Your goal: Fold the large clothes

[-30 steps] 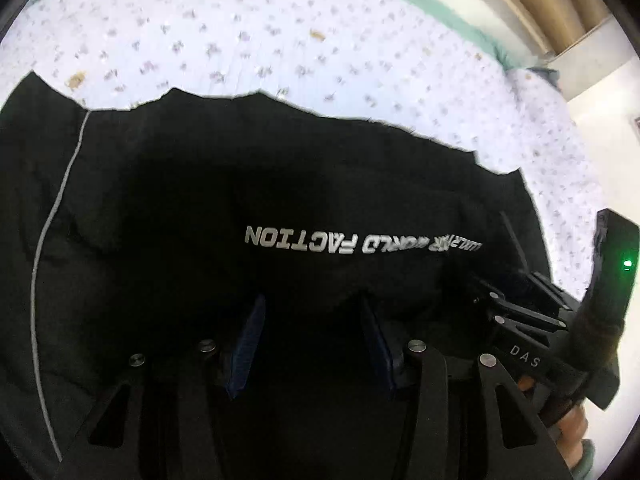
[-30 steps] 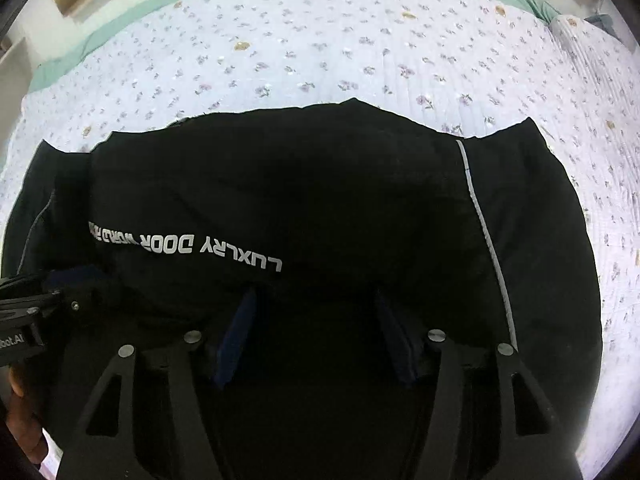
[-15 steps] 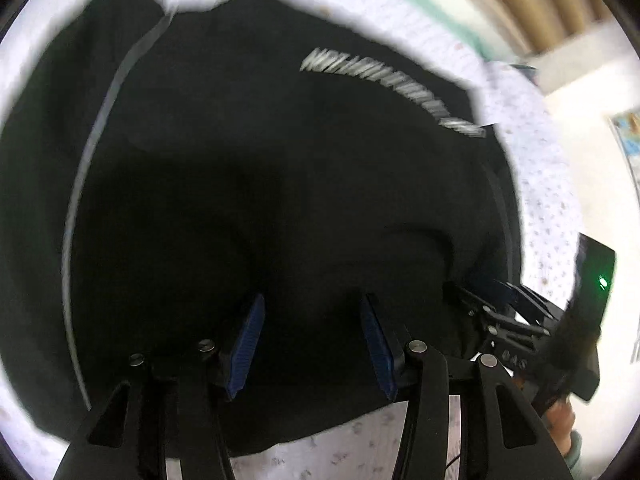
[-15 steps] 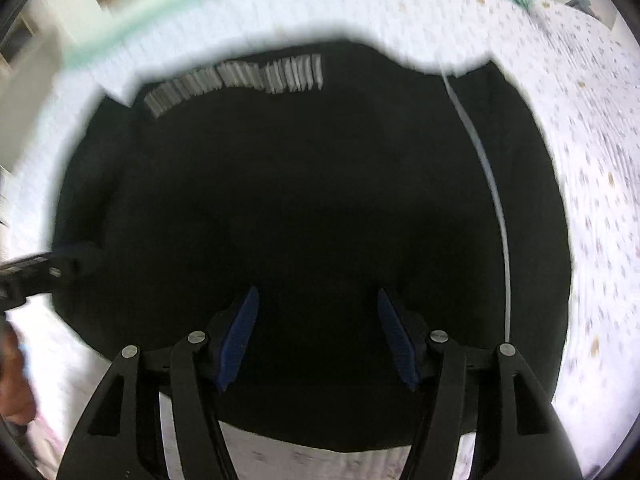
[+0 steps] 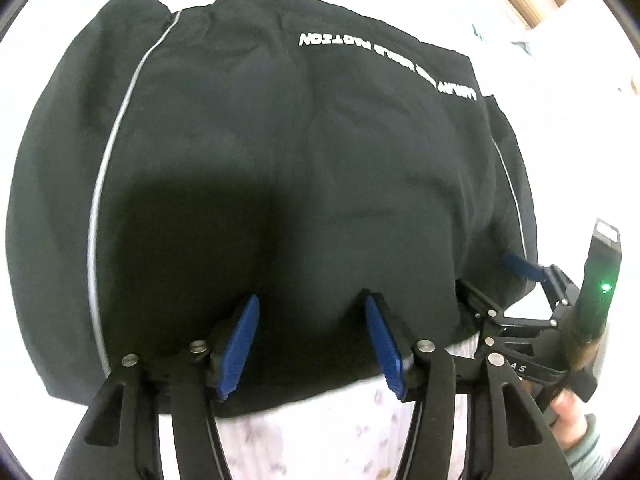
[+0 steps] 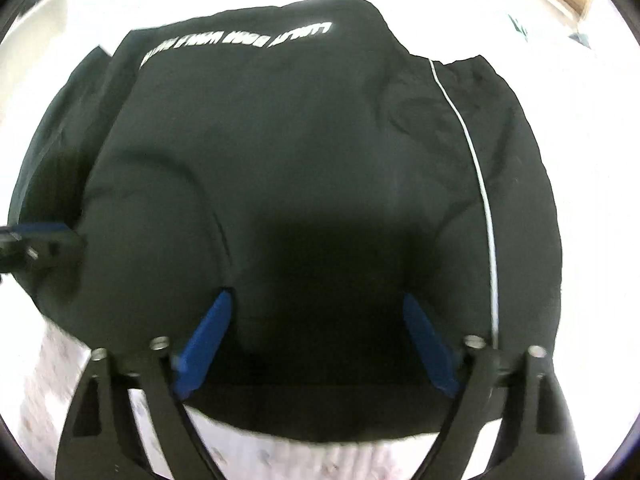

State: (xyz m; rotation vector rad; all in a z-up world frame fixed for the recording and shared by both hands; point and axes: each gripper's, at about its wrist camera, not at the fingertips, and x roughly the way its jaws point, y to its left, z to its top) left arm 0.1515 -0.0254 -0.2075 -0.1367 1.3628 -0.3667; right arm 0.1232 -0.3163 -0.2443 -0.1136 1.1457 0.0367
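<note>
Folded away from the grippers since a second ago: black garment (image 5: 280,152) doubled over, white lettering (image 5: 384,60) once close above the jaws now far up at the distant edge, and floral bedspread (image 5: 320,440) showing beneath the near hem where only black cloth lay before.

From the left wrist view, left to right: grey piping stripe (image 5: 104,184) curving down the garment's left side; left gripper (image 5: 312,340) above the near hem, blue pads (image 5: 238,344) spread well apart, nothing pinched between them; a second thin stripe down the far right edge; right gripper (image 5: 492,280) at the garment's right edge, one blue pad on the cloth, jaw gap hard to read from here; black handle with a green light (image 5: 606,288) beyond it, fingers of the right hand (image 5: 568,408) wrapped below.

From the right wrist view, left to right: left gripper (image 6: 40,240) at the garment's left edge, only a blue pad and black frame in sight; lettering (image 6: 236,42) blurred, probably the same print seen upside down; right gripper (image 6: 316,340) over the near fold, pads (image 6: 208,340) wide apart, clasping nothing; white piping (image 6: 476,184) running down the right side; bedspread (image 6: 320,460) pale and washed out around everything.

Garment lying flat on the bed, a deep shadow on its near middle.
</note>
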